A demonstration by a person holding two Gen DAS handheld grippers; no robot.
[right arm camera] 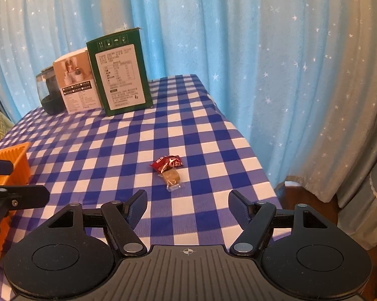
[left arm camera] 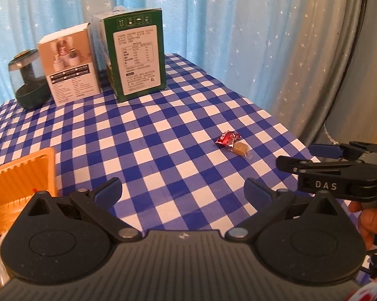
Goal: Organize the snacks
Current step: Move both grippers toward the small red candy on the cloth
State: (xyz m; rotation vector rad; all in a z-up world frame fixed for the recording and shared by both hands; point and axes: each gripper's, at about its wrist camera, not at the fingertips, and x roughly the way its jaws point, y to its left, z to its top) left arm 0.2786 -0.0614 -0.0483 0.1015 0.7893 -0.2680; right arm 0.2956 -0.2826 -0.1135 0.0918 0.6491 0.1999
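Right gripper (right arm camera: 187, 209) hovers low over the checked tablecloth (right arm camera: 113, 150), fingers spread wide with nothing between them; left gripper (left arm camera: 183, 193) likewise spread and empty, beside the orange basket (left arm camera: 25, 173). Just ahead of the right fingers lie a brown candy (right arm camera: 172, 178) touching a red wrapped candy (right arm camera: 167, 163). Far edge: green box (right arm camera: 120, 80), white box (right arm camera: 75, 85), dark glass jar (right arm camera: 47, 95), well apart from the candies.
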